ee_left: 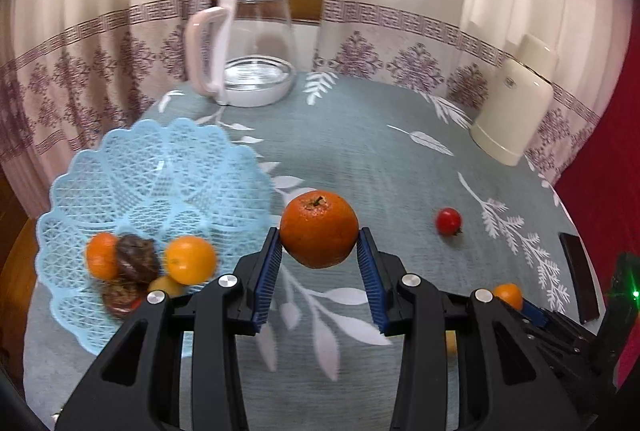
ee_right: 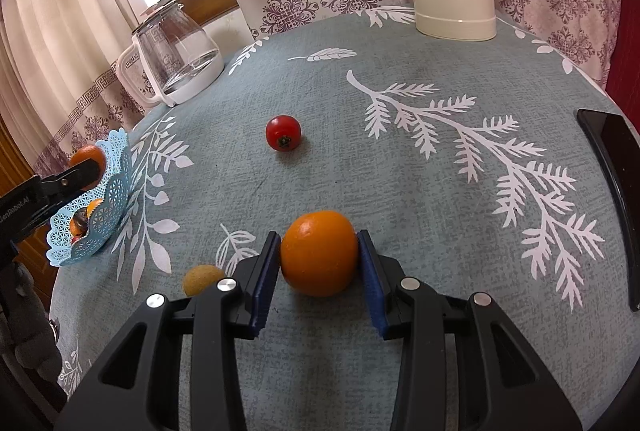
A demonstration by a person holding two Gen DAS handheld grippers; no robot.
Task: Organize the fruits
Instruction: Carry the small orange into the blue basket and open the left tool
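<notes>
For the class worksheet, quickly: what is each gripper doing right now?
Left gripper: shut on a stemmed orange, lifted near the blue basket.
Right gripper: shut on a smooth orange, low over the tablecloth.

Left gripper [ee_left: 319,245] raised off the table, fingers [ee_left: 269,273] clamped on a fruit. Right gripper [ee_right: 319,257] low, fingers [ee_right: 265,277] pressed against another fruit's sides.
</notes>
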